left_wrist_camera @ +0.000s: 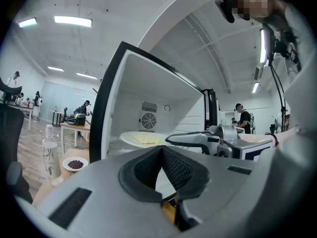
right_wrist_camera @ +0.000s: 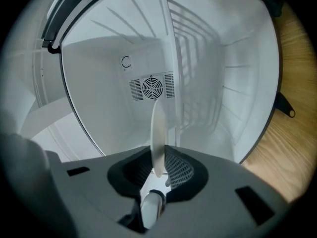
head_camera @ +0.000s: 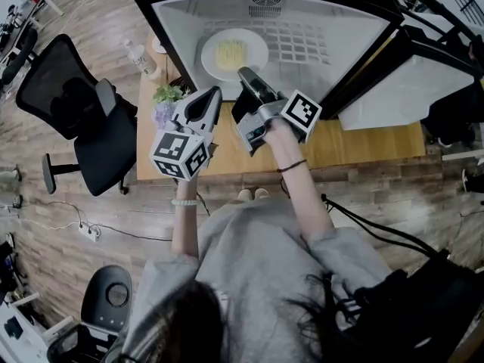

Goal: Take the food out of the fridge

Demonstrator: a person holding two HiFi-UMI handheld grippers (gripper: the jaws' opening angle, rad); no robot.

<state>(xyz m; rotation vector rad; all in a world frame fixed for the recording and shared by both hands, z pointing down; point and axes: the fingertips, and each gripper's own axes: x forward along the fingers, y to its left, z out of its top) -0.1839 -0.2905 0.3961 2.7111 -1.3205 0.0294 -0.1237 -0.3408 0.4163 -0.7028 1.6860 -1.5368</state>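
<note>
A white plate (head_camera: 212, 59) with pale yellow food (head_camera: 231, 52) sits inside the open white fridge (head_camera: 325, 32). My right gripper (head_camera: 246, 76) reaches into the fridge and is shut on the plate's near rim. In the right gripper view the plate (right_wrist_camera: 158, 133) stands edge-on between the pads of that gripper (right_wrist_camera: 159, 160). My left gripper (head_camera: 214, 93) hangs just outside the fridge mouth, left of the right one, with its tips together and nothing held. The left gripper view shows its jaws (left_wrist_camera: 161, 148), the plate (left_wrist_camera: 130, 139) with the food (left_wrist_camera: 146, 140), and the right gripper (left_wrist_camera: 171, 141).
The fridge stands on a wooden table (head_camera: 363, 146) with its door (head_camera: 401, 82) swung open to the right. A bottle (head_camera: 141, 57), a small plant (head_camera: 166, 97) and a dish of red beans (left_wrist_camera: 75, 164) sit left of the fridge. A black office chair (head_camera: 76, 104) stands further left.
</note>
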